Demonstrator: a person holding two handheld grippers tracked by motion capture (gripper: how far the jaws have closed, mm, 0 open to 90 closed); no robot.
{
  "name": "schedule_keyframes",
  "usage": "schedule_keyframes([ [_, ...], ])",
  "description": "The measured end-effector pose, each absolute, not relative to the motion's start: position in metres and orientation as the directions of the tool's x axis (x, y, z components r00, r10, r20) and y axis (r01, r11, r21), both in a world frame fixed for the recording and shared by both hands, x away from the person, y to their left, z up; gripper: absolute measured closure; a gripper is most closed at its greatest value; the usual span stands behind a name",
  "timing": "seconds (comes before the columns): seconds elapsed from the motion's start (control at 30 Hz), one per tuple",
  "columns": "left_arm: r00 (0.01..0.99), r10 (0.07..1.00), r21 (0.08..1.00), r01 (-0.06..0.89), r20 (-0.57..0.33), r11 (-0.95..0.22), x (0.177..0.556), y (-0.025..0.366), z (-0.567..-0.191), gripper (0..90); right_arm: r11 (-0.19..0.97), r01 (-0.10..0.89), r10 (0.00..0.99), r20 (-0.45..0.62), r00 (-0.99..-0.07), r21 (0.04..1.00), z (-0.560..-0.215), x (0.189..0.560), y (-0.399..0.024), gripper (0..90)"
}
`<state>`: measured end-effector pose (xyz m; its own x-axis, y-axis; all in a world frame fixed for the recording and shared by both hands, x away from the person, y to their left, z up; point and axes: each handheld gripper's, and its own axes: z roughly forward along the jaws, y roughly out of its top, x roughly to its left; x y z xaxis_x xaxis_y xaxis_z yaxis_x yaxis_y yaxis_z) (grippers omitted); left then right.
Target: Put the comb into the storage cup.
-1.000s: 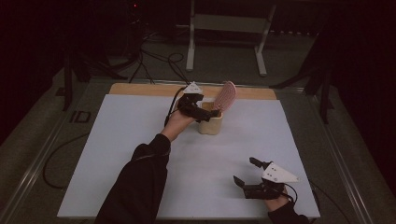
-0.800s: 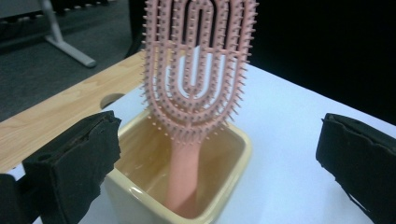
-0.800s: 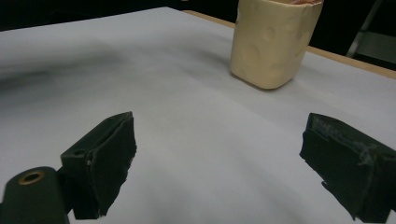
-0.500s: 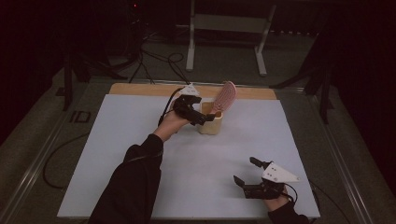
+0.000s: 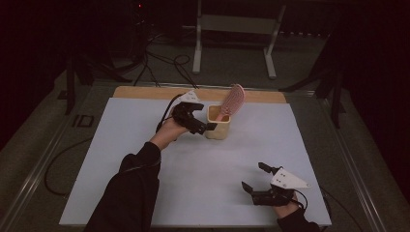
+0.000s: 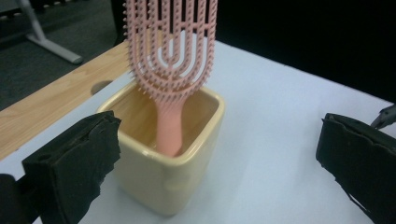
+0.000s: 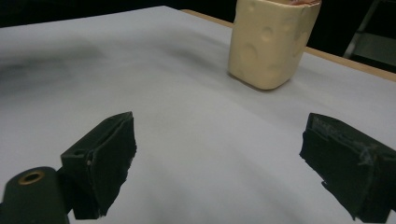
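Observation:
A pale yellow square cup [image 5: 217, 126] stands on the white table sheet near the back middle. A pink hairbrush [image 5: 233, 100] stands handle-down in it, its head leaning to the right above the rim. My left gripper [image 5: 201, 119] is open just left of the cup and holds nothing. In the left gripper view the cup [image 6: 161, 179] and brush [image 6: 170, 51] sit close ahead between the spread jaws of that gripper [image 6: 222, 128]. My right gripper [image 5: 253, 177] rests open and empty near the front right. Its own view [image 7: 222, 128] shows the cup [image 7: 268, 46] farther off.
The white sheet [image 5: 145, 159] covers most of the table, with a wooden strip [image 5: 145, 92] along the back edge. A cable trails from the left gripper. A metal stand [image 5: 234, 24] and floor cables lie beyond the table.
My left gripper has drawn back leftward from over the cup to just beside it. The brush stays leaning in the cup. The right gripper has not moved.

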<state>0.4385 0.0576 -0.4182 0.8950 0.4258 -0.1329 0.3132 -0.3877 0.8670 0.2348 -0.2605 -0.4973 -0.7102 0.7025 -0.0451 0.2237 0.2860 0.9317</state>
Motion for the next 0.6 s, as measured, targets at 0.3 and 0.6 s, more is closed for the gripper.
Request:
schedule_keyframes([
  [0.3, 0.899, 0.424, 0.869, 0.297, -0.114, -0.396, 0.430, 0.071, -0.415, 0.0, 0.286, 0.222, 0.712, -0.051, -0.700, 0.932, -0.497, 0.236, -0.262, 9.8],
  [0.6, 0.899, 0.425, 0.875, 0.289, -0.107, -0.389, 0.421, 0.088, -0.417, 0.0, 0.294, 0.219, 0.706, -0.057, -0.706, 0.931, -0.497, 0.236, -0.259, 9.7],
])
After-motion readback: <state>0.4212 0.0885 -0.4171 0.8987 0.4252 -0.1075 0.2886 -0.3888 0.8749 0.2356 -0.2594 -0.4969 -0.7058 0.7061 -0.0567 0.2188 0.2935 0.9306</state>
